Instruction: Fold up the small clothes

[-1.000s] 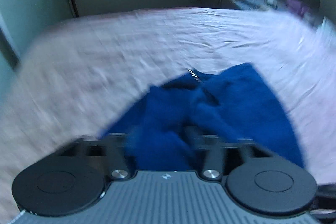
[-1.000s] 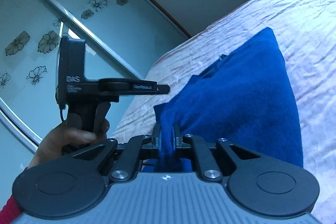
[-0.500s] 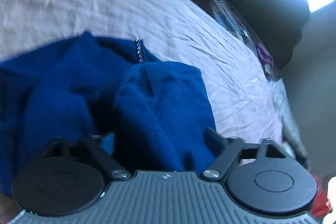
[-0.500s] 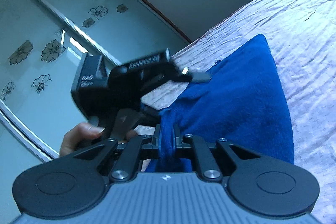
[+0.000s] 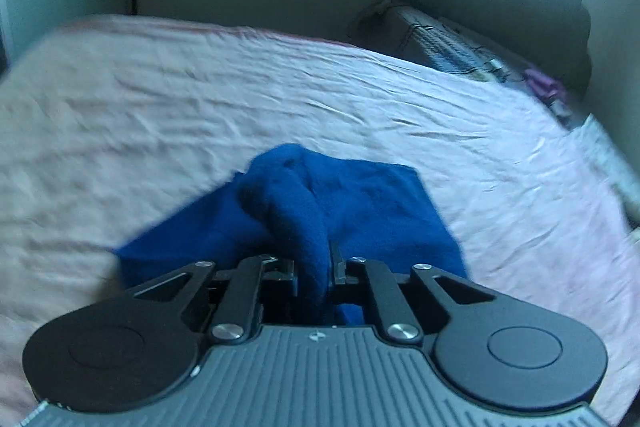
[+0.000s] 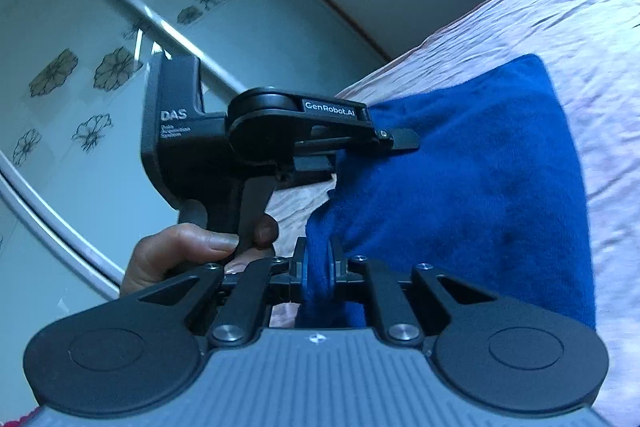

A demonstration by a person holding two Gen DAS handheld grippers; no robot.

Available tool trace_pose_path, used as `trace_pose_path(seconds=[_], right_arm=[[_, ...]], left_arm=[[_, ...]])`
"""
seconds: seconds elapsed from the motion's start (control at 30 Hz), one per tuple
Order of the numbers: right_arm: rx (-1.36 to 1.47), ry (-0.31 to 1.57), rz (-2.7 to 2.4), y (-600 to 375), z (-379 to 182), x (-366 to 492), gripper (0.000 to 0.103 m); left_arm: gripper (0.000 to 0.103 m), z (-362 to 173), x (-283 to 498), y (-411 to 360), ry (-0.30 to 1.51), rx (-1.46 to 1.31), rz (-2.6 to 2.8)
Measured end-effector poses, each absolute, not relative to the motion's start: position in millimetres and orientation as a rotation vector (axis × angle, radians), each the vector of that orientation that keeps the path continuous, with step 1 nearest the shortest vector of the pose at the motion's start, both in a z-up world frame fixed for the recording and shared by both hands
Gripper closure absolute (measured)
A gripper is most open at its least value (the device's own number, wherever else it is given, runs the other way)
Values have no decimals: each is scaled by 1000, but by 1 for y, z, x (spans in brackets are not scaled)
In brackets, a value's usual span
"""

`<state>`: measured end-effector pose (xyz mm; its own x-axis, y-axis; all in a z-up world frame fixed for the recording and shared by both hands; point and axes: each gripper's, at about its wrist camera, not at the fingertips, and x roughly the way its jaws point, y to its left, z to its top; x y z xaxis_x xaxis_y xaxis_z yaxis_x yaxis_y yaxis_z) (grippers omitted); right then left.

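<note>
Bunched blue garment (image 5: pixel 360 203) on bed

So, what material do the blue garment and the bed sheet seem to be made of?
The blue garment looks like a soft fleece or fine knit: matte, fuzzy nap, thick folds. The bed sheet looks like thin woven cotton: pale pink, matte, with many fine creases.

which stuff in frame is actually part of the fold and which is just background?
In the job:
- blue garment, lying on the bed
- left gripper, shut on a fold of it
- right gripper, shut on its edge

Just lying about:
- pink bedsheet
- patterned bedding at the far edge
- purple item beside it
- flower-print sliding door
</note>
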<state>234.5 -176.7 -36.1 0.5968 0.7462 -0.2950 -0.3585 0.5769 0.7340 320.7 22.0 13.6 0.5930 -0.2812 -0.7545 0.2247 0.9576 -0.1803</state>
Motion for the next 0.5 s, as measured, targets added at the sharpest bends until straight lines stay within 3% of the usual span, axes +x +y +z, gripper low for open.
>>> trace_pose_path(seconds=[0.5], right_arm=[[657, 711, 768, -144, -46, 245, 94]], left_arm=[[89, 3, 313, 52, 864, 82, -215]])
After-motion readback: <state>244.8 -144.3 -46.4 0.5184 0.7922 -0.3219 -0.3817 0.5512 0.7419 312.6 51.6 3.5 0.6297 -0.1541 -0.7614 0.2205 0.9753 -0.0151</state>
